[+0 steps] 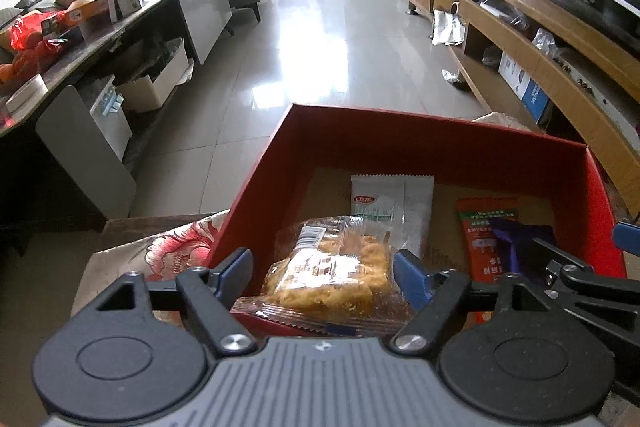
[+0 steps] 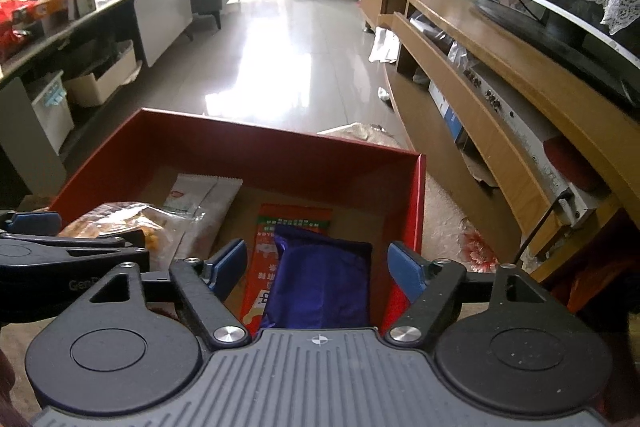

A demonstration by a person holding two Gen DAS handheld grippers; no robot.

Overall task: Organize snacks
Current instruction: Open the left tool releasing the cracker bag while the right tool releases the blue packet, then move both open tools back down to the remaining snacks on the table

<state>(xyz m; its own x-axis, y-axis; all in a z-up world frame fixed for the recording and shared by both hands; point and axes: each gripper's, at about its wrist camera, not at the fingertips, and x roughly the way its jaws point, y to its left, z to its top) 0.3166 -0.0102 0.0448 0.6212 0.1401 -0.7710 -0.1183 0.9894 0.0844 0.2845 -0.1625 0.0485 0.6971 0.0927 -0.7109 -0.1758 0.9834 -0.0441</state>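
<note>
The near end of the clear snack pack (image 1: 332, 275) is hidden behind the left gripper's body, and the purple packet (image 2: 320, 279) likewise runs under the right gripper's body. That purple packet covers much of the orange packet (image 2: 296, 223), whose print is too small to read. The white sachet (image 1: 390, 203) is partly covered by the clear pack.

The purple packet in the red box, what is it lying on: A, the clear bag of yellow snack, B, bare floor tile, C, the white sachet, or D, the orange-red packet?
D: the purple packet overlaps the orange-red packet, whose top and left edge show around it inside the red box.
</note>
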